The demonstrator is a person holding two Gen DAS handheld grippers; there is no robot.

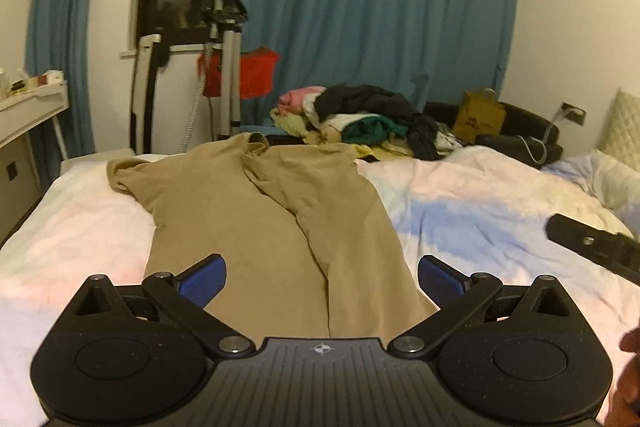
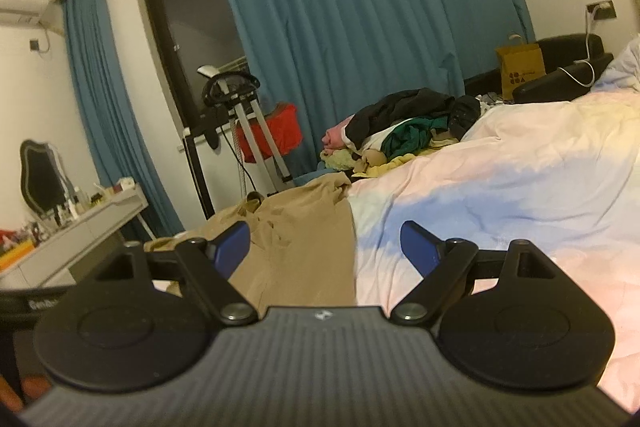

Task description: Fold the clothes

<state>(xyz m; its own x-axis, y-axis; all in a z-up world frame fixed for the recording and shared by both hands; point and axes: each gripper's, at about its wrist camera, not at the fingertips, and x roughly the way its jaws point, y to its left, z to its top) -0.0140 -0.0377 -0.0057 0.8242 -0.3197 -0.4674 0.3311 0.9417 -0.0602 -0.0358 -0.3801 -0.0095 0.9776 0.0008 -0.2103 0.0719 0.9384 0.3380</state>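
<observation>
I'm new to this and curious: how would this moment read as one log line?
left gripper: open, empty | right gripper: open, empty | tan garment: spread on bed, partly folded | clothes pile: waiting behind

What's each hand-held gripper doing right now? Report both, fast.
Left hand-held gripper: open, holding nothing, above the tan garment.
Right hand-held gripper: open, holding nothing, over the garment's right edge and the duvet.

Bare pastel quilted bed cover lies open from 1 to 3 o'clock of the flat tan garment. At 12 o'clock a heaped pile of mixed clothes blocks the far edge. A silver tripod stands at 11 o'clock, beyond the bed.
</observation>
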